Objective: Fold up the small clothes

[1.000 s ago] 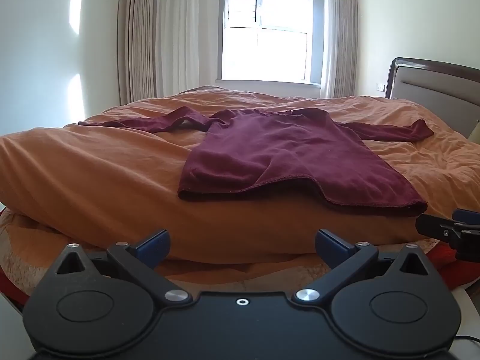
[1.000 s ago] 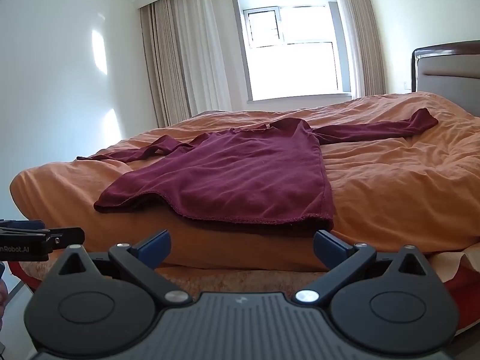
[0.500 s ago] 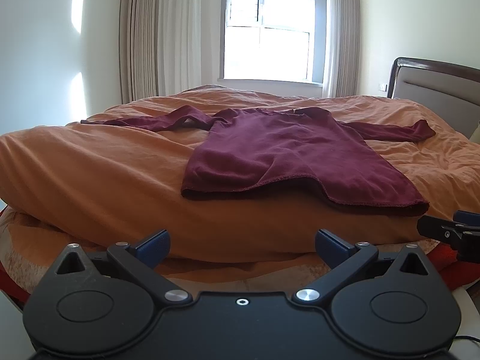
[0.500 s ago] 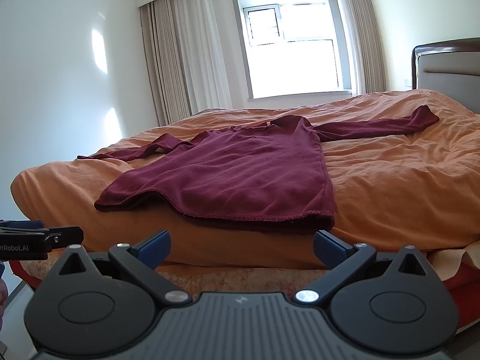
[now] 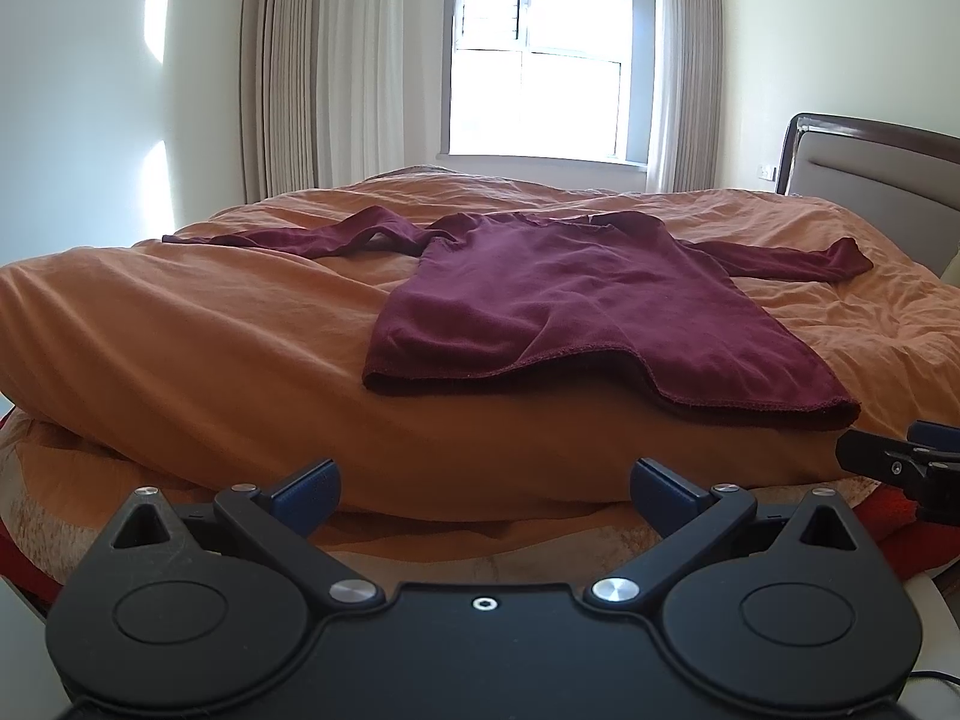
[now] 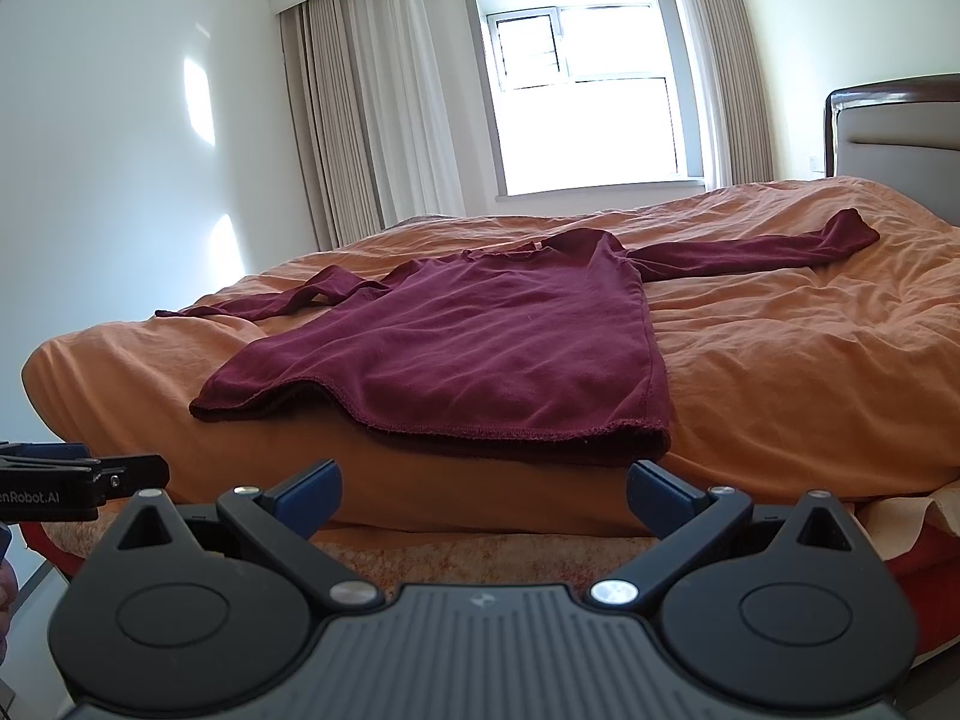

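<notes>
Both grippers, the left gripper (image 5: 483, 489) and the right gripper (image 6: 483, 489), stood with jaws wide apart and empty, held level just off the near edge of the bed (image 5: 180, 348), side by side, fingers aimed at the hem. Folding looked unstarted: the maroon shirt (image 5: 576, 312) lay flat near that edge, both sleeves spread outward, every fold remaining.

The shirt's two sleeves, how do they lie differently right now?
The left sleeve bends partway, its upper part humped and creased, and its cuff end tapers flat toward the bed's foot side. The right sleeve runs out nearly straight toward the headboard, its cuff slightly lifted. Both are unfolded, spread out from the maroon shirt on the orange duvet.
</notes>
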